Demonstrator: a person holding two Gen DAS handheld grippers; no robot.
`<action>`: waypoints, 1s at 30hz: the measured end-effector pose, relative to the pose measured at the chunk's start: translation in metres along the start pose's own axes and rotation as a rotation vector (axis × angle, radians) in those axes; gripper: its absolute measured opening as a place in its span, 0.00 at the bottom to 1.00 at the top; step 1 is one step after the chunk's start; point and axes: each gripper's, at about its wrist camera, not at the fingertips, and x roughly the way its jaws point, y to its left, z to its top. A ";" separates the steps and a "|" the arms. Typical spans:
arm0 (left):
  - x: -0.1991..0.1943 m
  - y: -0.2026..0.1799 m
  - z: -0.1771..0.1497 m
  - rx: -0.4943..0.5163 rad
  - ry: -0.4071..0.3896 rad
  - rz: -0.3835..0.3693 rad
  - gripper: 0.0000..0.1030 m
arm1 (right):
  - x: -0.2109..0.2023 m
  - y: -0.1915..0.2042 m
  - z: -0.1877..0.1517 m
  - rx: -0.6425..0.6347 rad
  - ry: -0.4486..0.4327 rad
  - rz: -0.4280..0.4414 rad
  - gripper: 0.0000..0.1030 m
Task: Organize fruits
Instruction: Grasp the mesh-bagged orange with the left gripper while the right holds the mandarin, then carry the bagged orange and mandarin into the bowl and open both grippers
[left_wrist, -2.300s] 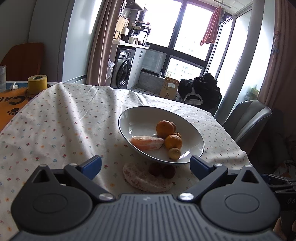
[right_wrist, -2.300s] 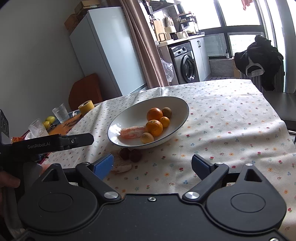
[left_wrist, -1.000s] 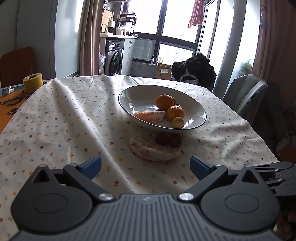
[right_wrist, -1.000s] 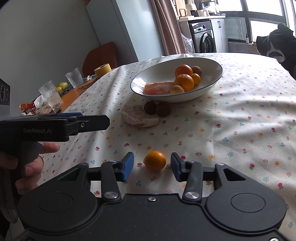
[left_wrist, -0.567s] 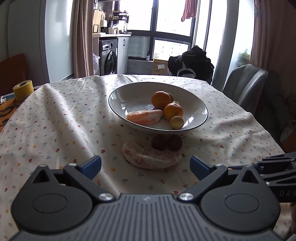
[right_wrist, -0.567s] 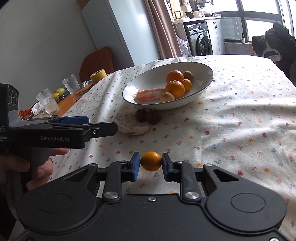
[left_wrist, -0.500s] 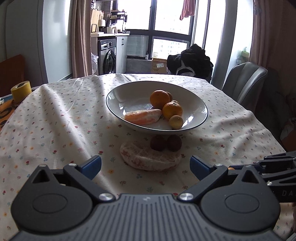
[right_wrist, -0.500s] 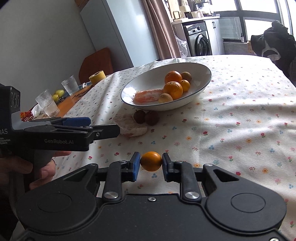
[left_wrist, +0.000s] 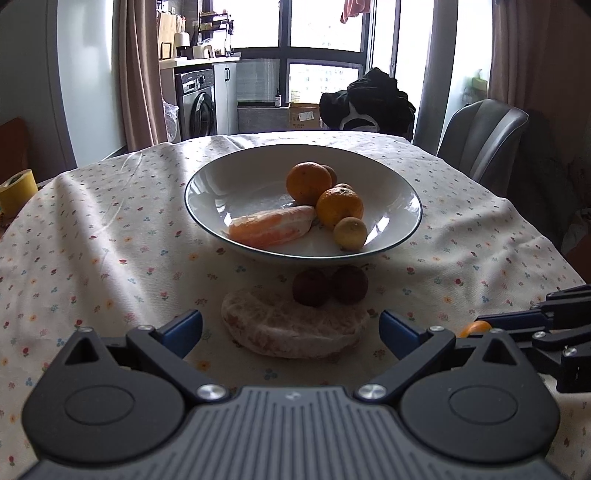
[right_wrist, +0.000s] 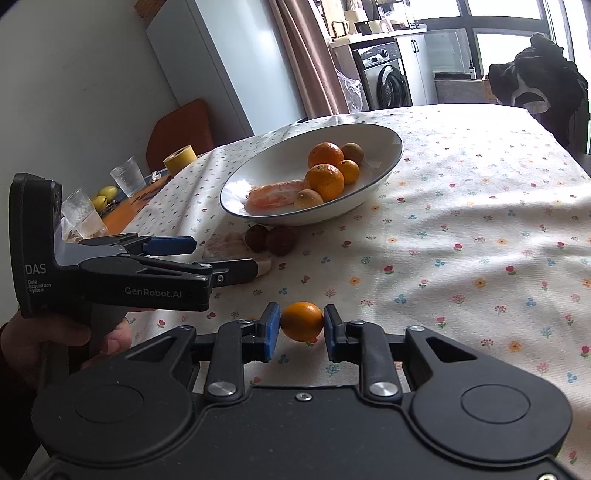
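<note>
The right tool has its blue pads pressed against both sides of a small orange, gripping it just above the flowered cloth of the tabletop. In the left wrist view that same small orange peeks out at the far right, tucked in the right tool's tip.

Over to the left tool: its jaws are spread wide and hold nothing. Right between its pads, a little ahead, lies a peeled pale citrus piece flat on the cloth. In the right wrist view the left tool sits to the left of the right one, carried by a hand on its grip, its tip reaching that peeled piece.

Just beyond the peeled piece, two dark round fruits sit side by side, touching it and tucked against the foot of the white bowl. Inside the bowl: a peeled orange-pink segment at the near left, two oranges stacked behind it, a small yellowish fruit at the near right, and a brownish fruit at the back.

Farther left of the tools, a roll of yellow tape, two clear glasses and some yellow fruit stand at the tabletop's edge.
</note>
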 end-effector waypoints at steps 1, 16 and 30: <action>0.002 -0.002 0.001 0.007 0.001 0.000 0.98 | 0.001 0.000 0.001 0.002 0.000 -0.002 0.23; 0.009 -0.005 -0.002 0.037 -0.014 0.013 0.87 | 0.002 -0.007 0.004 0.020 -0.008 -0.013 0.23; -0.028 0.001 0.005 -0.002 -0.070 0.020 0.86 | -0.005 -0.004 0.012 0.010 -0.043 -0.016 0.23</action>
